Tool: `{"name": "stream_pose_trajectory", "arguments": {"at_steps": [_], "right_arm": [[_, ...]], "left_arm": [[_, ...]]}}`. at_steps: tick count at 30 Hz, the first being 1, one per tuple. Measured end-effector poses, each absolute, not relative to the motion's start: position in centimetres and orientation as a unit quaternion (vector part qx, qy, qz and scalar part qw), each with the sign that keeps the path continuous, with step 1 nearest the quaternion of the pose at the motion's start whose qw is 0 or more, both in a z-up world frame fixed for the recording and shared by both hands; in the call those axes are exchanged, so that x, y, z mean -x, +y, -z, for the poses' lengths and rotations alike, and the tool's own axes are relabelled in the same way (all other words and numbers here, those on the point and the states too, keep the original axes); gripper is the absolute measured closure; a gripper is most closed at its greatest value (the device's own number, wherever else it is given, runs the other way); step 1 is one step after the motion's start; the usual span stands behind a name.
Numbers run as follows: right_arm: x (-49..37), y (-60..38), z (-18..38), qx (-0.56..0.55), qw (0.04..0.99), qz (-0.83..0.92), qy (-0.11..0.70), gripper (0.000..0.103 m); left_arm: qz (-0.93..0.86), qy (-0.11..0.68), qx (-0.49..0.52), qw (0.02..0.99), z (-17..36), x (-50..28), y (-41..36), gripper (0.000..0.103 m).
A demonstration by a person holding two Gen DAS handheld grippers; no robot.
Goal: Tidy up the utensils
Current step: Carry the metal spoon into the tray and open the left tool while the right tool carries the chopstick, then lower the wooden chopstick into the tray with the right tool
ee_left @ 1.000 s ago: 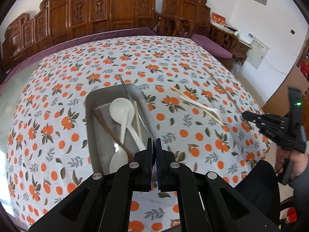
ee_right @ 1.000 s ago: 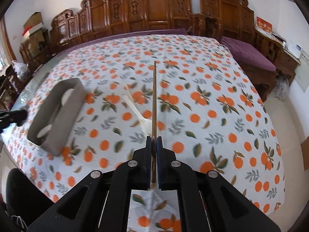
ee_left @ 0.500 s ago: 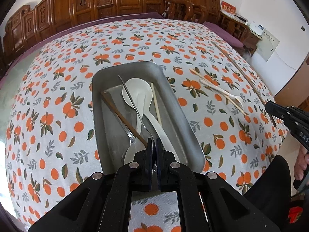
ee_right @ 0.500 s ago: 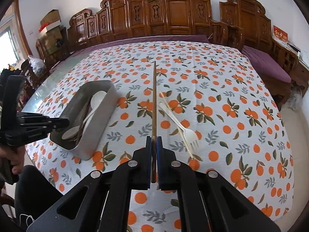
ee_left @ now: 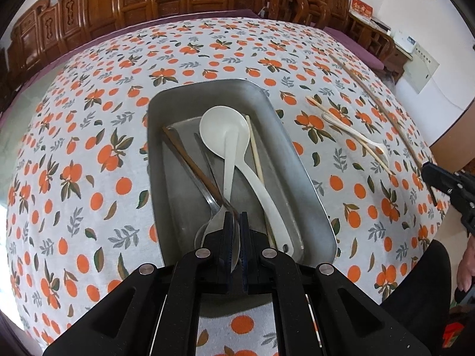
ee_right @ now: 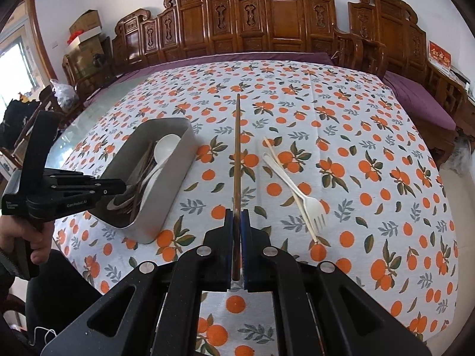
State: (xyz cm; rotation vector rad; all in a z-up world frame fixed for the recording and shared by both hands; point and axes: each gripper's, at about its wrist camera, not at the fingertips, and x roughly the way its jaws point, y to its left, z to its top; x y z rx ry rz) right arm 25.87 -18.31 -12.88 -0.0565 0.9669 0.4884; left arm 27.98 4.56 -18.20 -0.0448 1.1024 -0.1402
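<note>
left gripper (ee_left: 235, 231) is clamped on a metal spoon (ee_left: 218, 228) low inside the tray (ee_left: 299, 178). right gripper (ee_right: 237, 228) pinches a brown chopstick (ee_right: 237, 154) over the cloth. tray already holds spoons and chopsticks; a fork (ee_right: 299, 192) and pale chopstick (ee_right: 285, 178) remain out.

Both views bright, even daylight — source likely the window (ee_right: 12, 56) at far left, blown out. Soft shadows only. Mild glare on the metal tray (ee_left: 299, 184) wall. Strong fisheye bending, dark vignette corners — focus sharp throughout, no motion blur.
</note>
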Motion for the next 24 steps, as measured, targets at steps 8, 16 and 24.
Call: {"name": "stream_pose_trajectory", "arguments": {"at_steps": [8,16,24], "right_arm": [[-25.5,-15.3,12.2,0.028,0.850,-0.261,0.456,0.097],[-25.2,-10.9,12.1,0.040,0.837,-0.298,0.458,0.097],[-25.6,-7.4,12.9,0.048,0.822,-0.320,0.468,0.097]], "left_arm": [[0.062,0.498,0.049,0.864,15.9,-25.9,6.4,0.094],[0.054,0.478,0.067,0.874,13.9,-24.0,8.3,0.093],[0.047,0.461,0.076,0.883,12.7,-22.7,9.9,0.088]]}}
